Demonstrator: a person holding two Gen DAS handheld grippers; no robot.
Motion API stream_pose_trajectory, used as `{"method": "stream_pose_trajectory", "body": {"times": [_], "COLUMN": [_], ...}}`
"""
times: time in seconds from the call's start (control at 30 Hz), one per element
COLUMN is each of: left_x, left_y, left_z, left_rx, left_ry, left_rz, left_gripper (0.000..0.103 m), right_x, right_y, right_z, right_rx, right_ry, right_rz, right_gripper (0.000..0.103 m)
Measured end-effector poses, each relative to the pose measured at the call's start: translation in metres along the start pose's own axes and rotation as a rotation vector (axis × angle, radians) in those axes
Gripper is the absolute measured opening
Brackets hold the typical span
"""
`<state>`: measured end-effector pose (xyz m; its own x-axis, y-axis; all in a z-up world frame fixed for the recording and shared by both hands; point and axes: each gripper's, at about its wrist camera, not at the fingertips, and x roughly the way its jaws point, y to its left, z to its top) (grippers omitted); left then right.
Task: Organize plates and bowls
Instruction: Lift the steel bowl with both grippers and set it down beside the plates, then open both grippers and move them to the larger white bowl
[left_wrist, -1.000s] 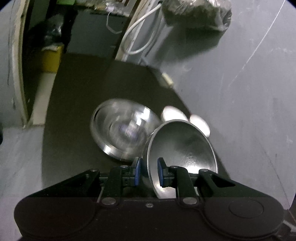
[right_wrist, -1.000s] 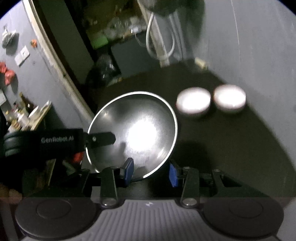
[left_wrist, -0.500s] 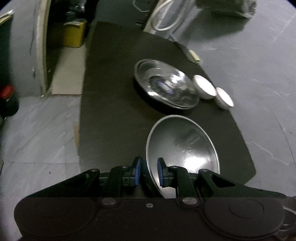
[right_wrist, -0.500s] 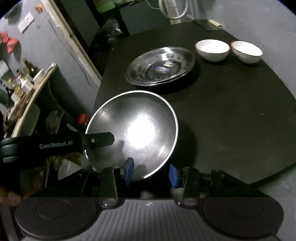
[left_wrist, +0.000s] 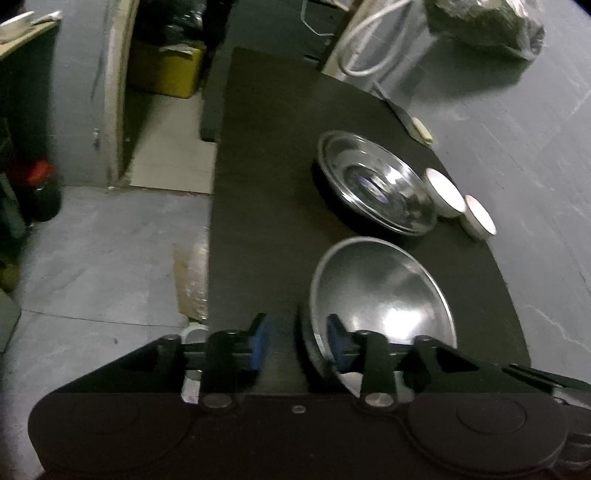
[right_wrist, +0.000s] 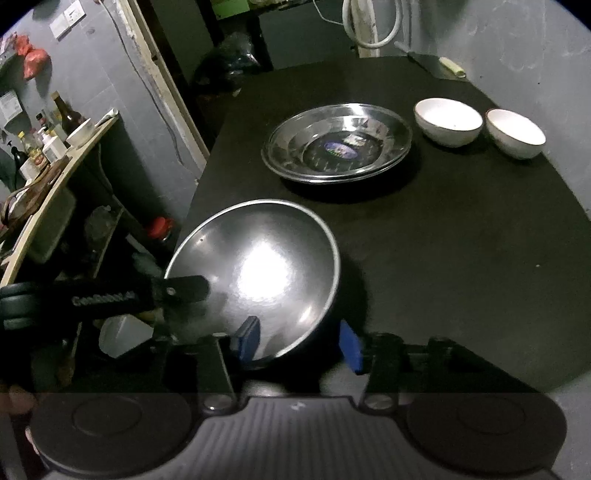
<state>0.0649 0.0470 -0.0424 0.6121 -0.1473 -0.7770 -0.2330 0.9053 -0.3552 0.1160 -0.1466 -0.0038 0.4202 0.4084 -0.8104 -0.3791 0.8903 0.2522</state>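
Observation:
A steel bowl (left_wrist: 380, 291) (right_wrist: 258, 273) sits tilted at the near left of the black table (right_wrist: 461, 236). My left gripper (left_wrist: 297, 341) is open, its jaws apart on either side of the bowl's rim. It shows from the left in the right wrist view (right_wrist: 110, 295). My right gripper (right_wrist: 297, 343) is open around the bowl's near rim, not pinching it. Stacked steel plates (right_wrist: 336, 142) (left_wrist: 376, 188) lie mid-table. Two white bowls (right_wrist: 448, 122) (right_wrist: 515, 133) stand beside them at the right, also in the left wrist view (left_wrist: 445, 192) (left_wrist: 480, 219).
The table's left edge drops to the floor (left_wrist: 110, 258). A shelf (right_wrist: 55, 158) with bottles stands at the left. A grey wall (left_wrist: 535, 129) borders the table's right side. A white hose (right_wrist: 369, 26) hangs at the back.
My left gripper has opened and let go of the steel bowl's rim. Both grippers have drawn back, so the plates and white bowls look farther away.

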Motion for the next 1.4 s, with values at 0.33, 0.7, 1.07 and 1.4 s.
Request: {"method": "stream_pose_trajectory", "body": {"times": [0.33, 0.7, 1.07, 1.4], "left_x": [-0.044, 0.002, 0.111, 0.193], "left_y": [-0.006, -0.088, -0.196, -0.240], "left_z": [0.015, 0.096, 0.195, 0.203], "left_rx": [0.050, 0.168, 0.488, 0.829], "left_ry": [-0.177, -0.260, -0.071, -0.008], "left_rz": [0.121, 0.193, 0.081, 0.175], "left_gripper": [0.102, 0.102, 0.102, 0.101], "right_x": [-0.040, -0.032, 0.030, 0.071], "right_y": [-0.038, -0.114, -0.201, -0.216], "right_z": [0.000, 0.045, 0.108, 0.135], "right_rx": [0.090, 0.165, 0.449, 0.494], "right_ry": [-0.118, -0.263, -0.285, -0.262], "right_rz": [-0.045, -0.058, -0.023, 0.045], "right_gripper": [0.103, 0.103, 0.097, 0.074]}}
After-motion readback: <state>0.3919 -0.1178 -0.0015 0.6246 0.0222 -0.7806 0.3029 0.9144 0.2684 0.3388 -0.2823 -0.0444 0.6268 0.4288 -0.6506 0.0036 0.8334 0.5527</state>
